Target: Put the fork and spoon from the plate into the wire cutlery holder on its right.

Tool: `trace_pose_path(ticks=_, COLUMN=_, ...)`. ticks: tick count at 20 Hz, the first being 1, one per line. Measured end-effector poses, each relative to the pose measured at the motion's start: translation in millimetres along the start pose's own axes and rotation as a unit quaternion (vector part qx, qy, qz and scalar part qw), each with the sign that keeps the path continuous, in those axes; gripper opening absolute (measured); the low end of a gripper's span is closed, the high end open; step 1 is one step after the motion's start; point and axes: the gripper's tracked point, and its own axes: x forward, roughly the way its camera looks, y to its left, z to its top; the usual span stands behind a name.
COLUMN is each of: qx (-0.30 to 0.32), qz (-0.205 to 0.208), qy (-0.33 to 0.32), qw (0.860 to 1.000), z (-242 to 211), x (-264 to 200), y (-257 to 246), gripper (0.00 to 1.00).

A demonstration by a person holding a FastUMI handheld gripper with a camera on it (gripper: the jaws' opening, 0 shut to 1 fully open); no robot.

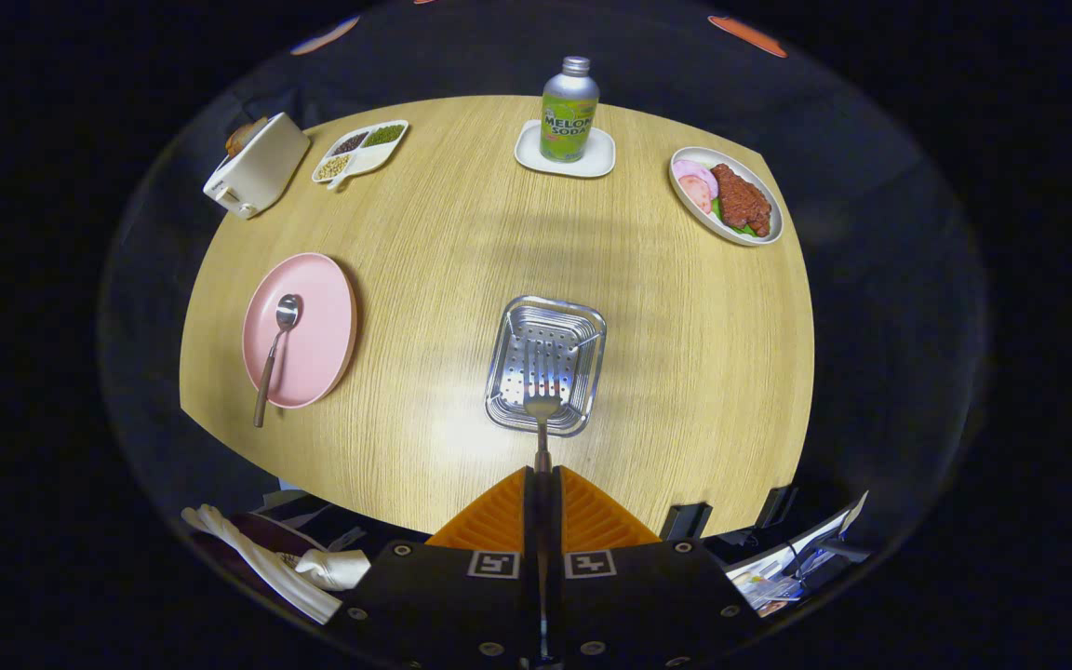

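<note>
Steel fork [542, 391], handle hidden between the clamped hand-held gripper [542, 479], hangs over the cutlery holder [582, 321].

Bare tabletop [443, 279] between pink plate [317, 326] and cutlery holder [582, 335].
</note>
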Motion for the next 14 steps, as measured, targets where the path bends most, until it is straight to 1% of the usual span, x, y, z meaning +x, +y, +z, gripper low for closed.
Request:
trace_pose_path(ticks=4, qx=-0.014, qz=-0.002, qy=0.030, qw=0.999, z=14, x=12, y=-3, gripper=0.03)
trace_pose_path(ticks=9, qx=-0.027, qz=0.000, qy=0.054, qw=0.998, z=16, x=22, y=-1, gripper=0.04)
trace_pose_path(ticks=12, qx=-0.014, qz=0.001, qy=0.034, qw=0.999, z=24, x=21, y=-1, gripper=0.09)
trace_pose_path(ticks=14, qx=-0.009, qz=-0.001, qy=0.017, qw=1.000, z=28, x=19, y=-1, gripper=0.14)
